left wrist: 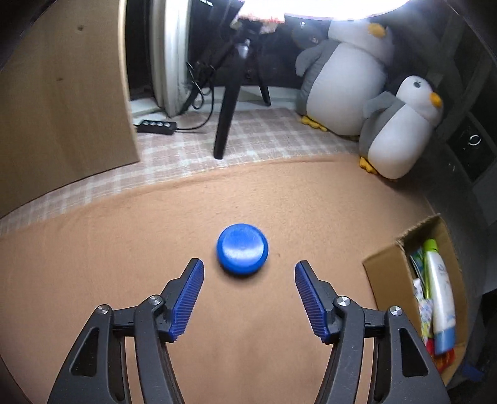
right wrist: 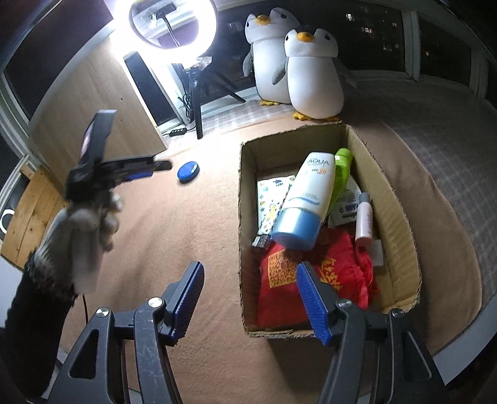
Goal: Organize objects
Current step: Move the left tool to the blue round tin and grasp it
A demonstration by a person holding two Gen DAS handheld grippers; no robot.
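Note:
A round blue tin [left wrist: 243,248] lies flat on the tan blanket [left wrist: 155,242], just ahead of my left gripper [left wrist: 249,269], whose jaws stand open with nothing between them. In the right wrist view the same blue tin [right wrist: 188,171] sits left of the cardboard box [right wrist: 400,217], and the left gripper [right wrist: 161,166], held by a gloved hand [right wrist: 90,227], hovers close to its left. My right gripper [right wrist: 250,272] is open and empty over the box's near left wall. The box holds a white sunscreen tube [right wrist: 306,199], a green tube [right wrist: 341,174], a small pink bottle [right wrist: 364,222] and a red bag [right wrist: 313,279].
Two plush penguins [left wrist: 372,93] sit at the back by the dark window. A ring light [right wrist: 164,25] on a black tripod [left wrist: 226,115] stands behind the blanket, with a power strip [left wrist: 157,126] and a wooden panel [left wrist: 62,93] on the left.

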